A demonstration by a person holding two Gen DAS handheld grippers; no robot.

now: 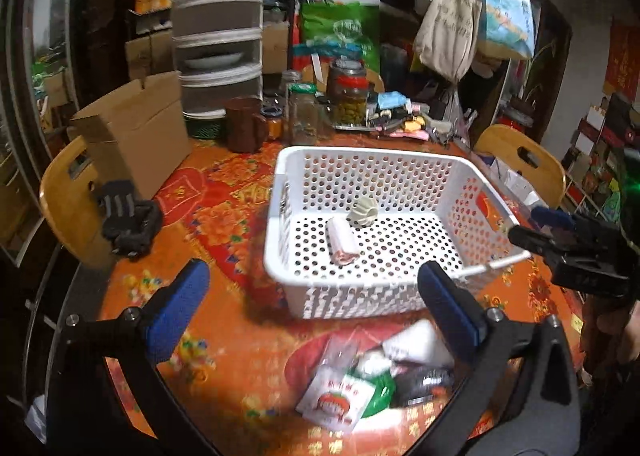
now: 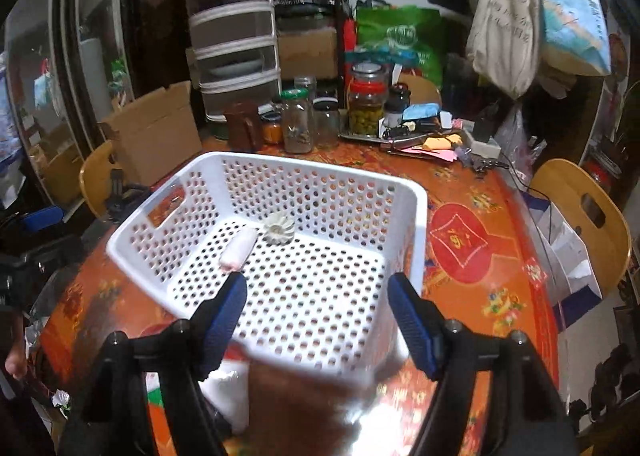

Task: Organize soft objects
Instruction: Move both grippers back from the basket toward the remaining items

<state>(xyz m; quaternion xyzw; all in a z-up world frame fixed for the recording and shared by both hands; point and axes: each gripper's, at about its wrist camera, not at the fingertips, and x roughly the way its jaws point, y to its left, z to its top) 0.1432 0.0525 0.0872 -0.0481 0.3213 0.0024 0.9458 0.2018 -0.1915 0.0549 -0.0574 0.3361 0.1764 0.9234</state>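
A white perforated basket (image 1: 360,298) (image 2: 416,224) stands on the orange table. Inside it lie a rolled white cloth (image 1: 342,242) (image 2: 240,248) and a pale ridged soft piece (image 1: 364,212) (image 2: 279,231). My left gripper (image 1: 312,300) is wide open above the table in front of the basket, nothing between its blue pads. In front of it lies a pile of soft packets (image 1: 360,388), white, green and red. My right gripper (image 2: 318,314) is open over the basket's near edge, empty; it also shows at the right of the left wrist view (image 1: 560,232).
Jars (image 1: 348,96) (image 2: 366,104), a brown jug (image 1: 244,128) and small clutter line the table's far side. A cardboard box (image 1: 136,132) stands at the left beside a wooden chair (image 1: 68,208). Another chair (image 2: 588,216) is at the right. Bags (image 1: 452,24) hang behind.
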